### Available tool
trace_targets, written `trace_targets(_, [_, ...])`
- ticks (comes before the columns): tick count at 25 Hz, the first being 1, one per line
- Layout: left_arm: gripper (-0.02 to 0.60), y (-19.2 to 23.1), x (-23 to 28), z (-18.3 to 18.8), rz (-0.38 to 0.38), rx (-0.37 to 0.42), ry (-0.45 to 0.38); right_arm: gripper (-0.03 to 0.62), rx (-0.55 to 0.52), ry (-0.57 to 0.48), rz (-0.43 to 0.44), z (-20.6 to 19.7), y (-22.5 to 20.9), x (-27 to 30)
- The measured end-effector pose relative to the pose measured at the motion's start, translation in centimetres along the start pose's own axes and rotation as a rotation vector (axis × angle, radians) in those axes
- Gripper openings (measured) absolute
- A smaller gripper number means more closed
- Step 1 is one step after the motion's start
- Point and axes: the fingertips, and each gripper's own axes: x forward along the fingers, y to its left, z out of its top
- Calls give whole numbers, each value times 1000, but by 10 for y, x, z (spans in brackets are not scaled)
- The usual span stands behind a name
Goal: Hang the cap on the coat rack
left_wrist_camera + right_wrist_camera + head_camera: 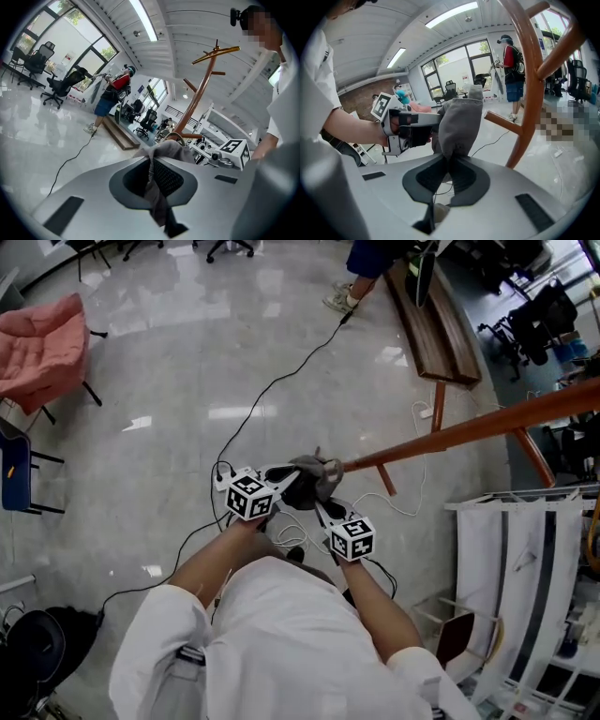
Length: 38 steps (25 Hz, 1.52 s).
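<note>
Now left tongs and right tongs both clamp the cap, carry step, I'd say; next, raise it onto the coat rack.

left gripper, right gripper: gripping grey cap | cap just beside coat rack top | black cable on floor

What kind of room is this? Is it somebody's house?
Probably not a house. It looks like a big open office or workroom: swivel office chairs stand by tall windows, long strip lights run along the ceiling, and a cable trails across the shiny floor.
</note>
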Motion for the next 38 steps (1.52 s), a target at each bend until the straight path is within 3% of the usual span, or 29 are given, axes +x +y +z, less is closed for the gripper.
trace_targets(7, [26,31,22,-14,-46,-34,55,31,121,53,-75,-14,-23,28])
trace_targets(23, [26,52,83,-46,-180,-49,150,31,219,134,-233,-57,-76,49])
trace_targets(28, [26,50,101,-50,-204,17,180,31,273,109,-317,-66,-92,49])
trace_targets(38, [28,49,119,-58,-177,179,261,32,390,39,-414,-77,-111,46])
